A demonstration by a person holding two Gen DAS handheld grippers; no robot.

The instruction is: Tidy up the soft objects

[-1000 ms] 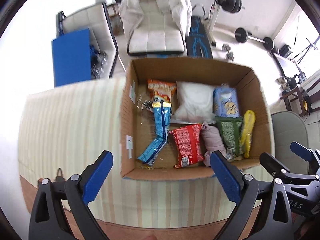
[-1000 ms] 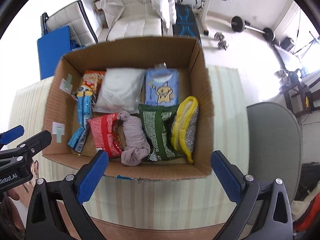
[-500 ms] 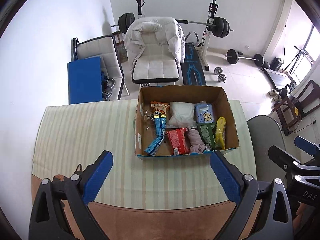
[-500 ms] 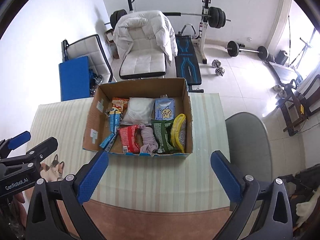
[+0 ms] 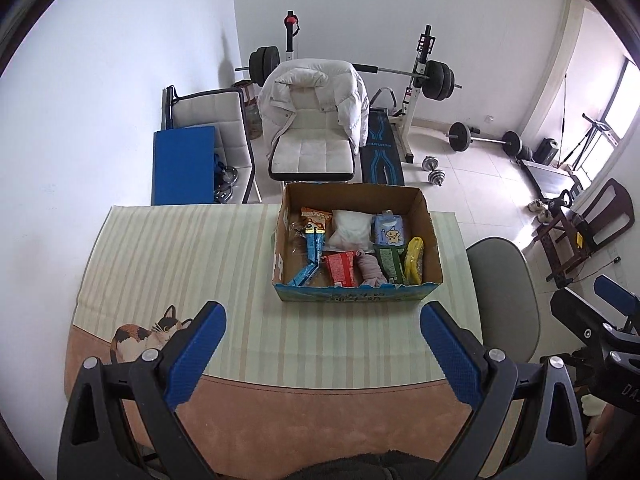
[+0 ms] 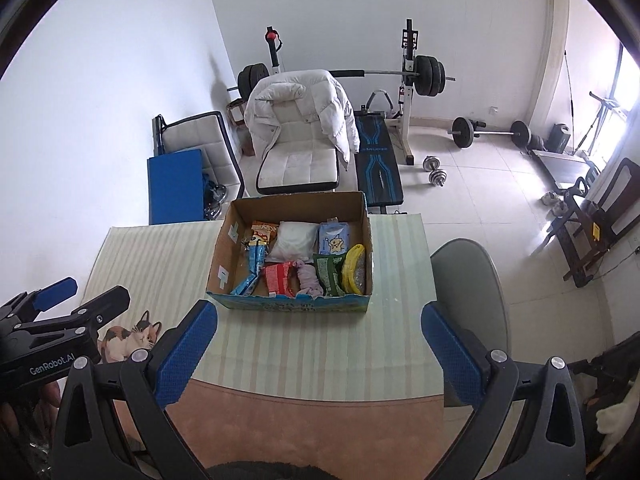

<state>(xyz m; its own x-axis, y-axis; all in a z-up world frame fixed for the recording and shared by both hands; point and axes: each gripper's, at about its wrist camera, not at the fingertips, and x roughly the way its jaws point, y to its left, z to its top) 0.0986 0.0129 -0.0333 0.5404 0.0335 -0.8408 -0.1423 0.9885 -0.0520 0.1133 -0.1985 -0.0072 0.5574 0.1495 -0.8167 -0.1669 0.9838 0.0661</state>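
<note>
Left wrist view: cardboard box on striped table mat, 2 rows of soft packets inside. Near side of box: left gripper and right gripper, both spread, empty, well back. Likely sorted.

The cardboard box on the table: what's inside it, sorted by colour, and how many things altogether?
Inside the cardboard box, as far as both views show:
Blue: 3 (two snack bars, tissue pack)
Red: 1 (packet)
Orange: 1 (snack bag)
White: 1 (bag)
Pink: 1 (cloth)
Green: 1 (packet)
Yellow: 1 (scrubber)
Total: 9
</note>
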